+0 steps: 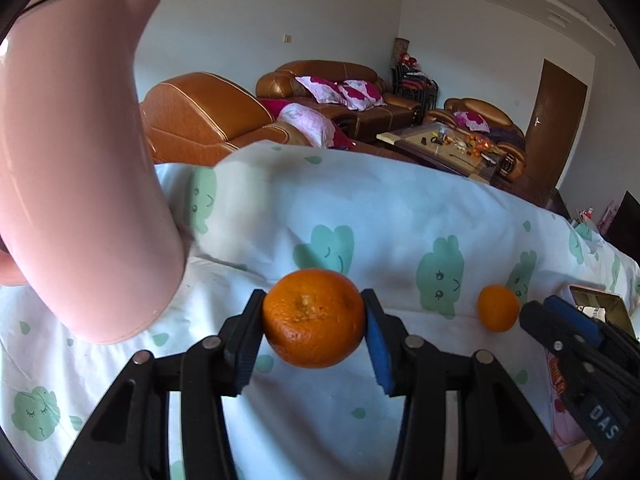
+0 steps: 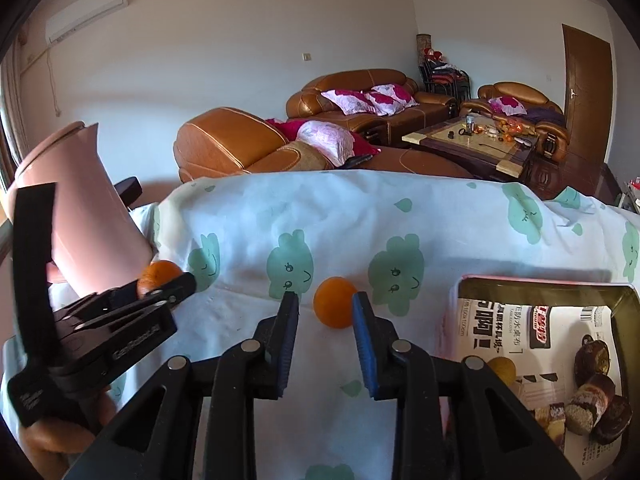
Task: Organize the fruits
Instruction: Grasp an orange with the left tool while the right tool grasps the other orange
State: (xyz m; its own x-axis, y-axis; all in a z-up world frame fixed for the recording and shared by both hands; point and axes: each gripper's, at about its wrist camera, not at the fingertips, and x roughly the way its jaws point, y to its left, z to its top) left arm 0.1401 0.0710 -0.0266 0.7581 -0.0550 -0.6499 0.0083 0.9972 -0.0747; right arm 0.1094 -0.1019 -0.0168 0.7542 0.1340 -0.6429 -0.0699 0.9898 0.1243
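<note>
A pink kettle (image 1: 76, 168) stands at the left on the surface, which is draped in a white cloth (image 1: 400, 208) printed with green cloud faces. At the right lies an open tin box (image 2: 624, 320) lined with printed paper showing cakes. Behind the surface stands a brown leather armchair (image 2: 228, 144), with a matching sofa (image 2: 360, 88) carrying pink floral cushions (image 2: 368, 100). A cluttered coffee table (image 2: 480, 140) sits near a brown door (image 2: 588, 92). An air conditioner (image 2: 86, 8) hangs on the white wall.
</note>
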